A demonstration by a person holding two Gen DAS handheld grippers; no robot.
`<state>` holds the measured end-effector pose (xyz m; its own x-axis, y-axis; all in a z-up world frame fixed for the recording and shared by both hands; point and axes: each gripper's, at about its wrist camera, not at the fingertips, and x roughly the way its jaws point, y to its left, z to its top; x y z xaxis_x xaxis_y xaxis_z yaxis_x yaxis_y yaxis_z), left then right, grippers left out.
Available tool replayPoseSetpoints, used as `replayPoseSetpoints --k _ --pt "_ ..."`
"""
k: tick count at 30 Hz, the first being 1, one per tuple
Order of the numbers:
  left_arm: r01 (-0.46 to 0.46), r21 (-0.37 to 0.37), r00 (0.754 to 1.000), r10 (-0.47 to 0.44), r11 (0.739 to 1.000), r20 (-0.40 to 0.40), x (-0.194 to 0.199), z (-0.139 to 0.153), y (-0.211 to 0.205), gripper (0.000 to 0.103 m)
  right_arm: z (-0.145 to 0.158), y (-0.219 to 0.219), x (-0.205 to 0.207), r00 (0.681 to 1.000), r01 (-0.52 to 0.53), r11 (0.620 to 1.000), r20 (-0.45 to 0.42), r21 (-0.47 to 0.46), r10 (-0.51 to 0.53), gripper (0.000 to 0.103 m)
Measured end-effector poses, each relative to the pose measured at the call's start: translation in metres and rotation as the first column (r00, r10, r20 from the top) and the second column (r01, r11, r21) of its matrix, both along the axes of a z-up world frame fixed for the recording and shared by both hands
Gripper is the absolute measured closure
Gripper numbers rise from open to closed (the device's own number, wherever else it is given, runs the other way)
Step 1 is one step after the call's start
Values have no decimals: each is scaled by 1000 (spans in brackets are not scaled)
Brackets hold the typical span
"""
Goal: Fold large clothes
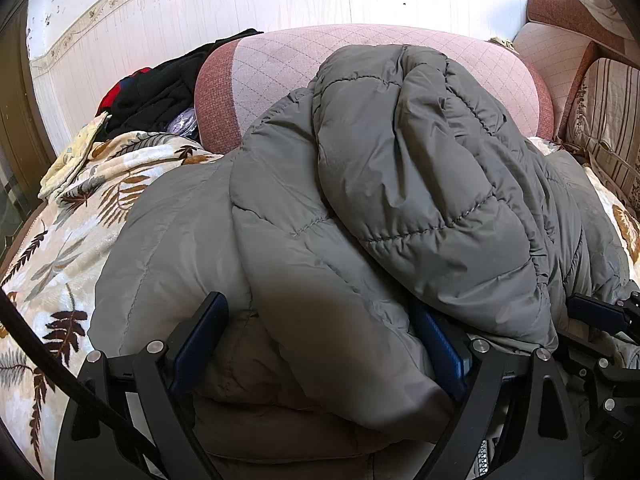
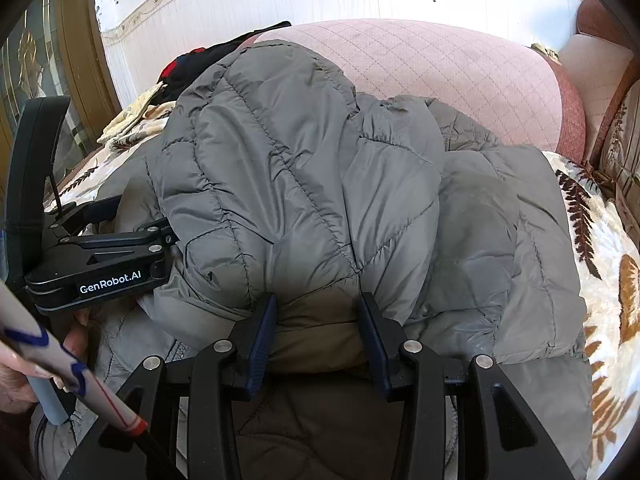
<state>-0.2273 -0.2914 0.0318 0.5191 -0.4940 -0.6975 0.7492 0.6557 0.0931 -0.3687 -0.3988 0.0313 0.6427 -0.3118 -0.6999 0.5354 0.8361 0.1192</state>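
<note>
A grey quilted puffer jacket [image 1: 400, 184] lies bunched on a leaf-print blanket [image 1: 60, 240] over a sofa seat. My left gripper [image 1: 320, 344] stands wide, and a thick fold of the jacket's near edge fills the gap and presses against both blue pads [image 1: 200, 340]; part of the right pad is buried under draped fabric. In the right wrist view, my right gripper [image 2: 318, 332] is shut on a bunched part of the jacket [image 2: 304, 168] where the brown lining shows, with creases running out from the pads. The left gripper [image 2: 132, 220] sits just left of it, against the same jacket.
The pink quilted sofa backrest [image 1: 360, 52] rises right behind the jacket. A pile of black and red clothes [image 1: 160, 88] lies at the back left. A striped cushion [image 1: 604, 120] is at the right. A black cable [image 1: 60, 372] crosses the lower left. A person's hand [image 2: 16, 380] shows at the left edge.
</note>
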Motion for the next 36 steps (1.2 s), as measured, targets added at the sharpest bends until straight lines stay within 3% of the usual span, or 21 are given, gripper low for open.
replayPoseSetpoints --k 22,31,36 --pt "-3 -1 1000 3 1000 1 -1 0 0 12 -1 6 6 1000 7 999 -27 -44 -9 57" --pt "-19 -11 1000 19 1000 5 -8 25 17 12 11 20 3 999 16 995 -40 -97 -20 57" --pt "-33 -18 999 33 999 24 -25 47 40 12 35 38 -12 998 34 991 -44 -131 -41 49"
